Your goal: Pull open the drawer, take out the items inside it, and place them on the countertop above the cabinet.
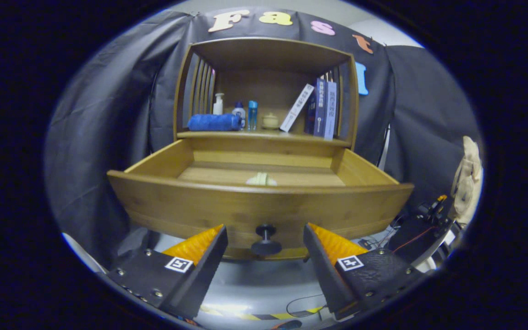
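Honey-brown wooden drawer point(259, 206) with a round black knob point(266, 238), below a darker brown shelf point(264, 135).

A pale cream item point(261, 179) lies on the drawer's light tan floor. On the shelf: a rolled bright-blue towel point(213, 122) at left, a white bottle point(218, 104), a clear-blue bottle point(252, 115), a cream jar point(270, 121), one white book point(296, 107) and navy books point(323, 108) at right. Yellow-and-black striped tape point(264, 316) marks the grey floor.

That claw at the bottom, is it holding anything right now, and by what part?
Nothing is held. The claw is open, its fingers apart on either side of the drawer's knob without touching it.
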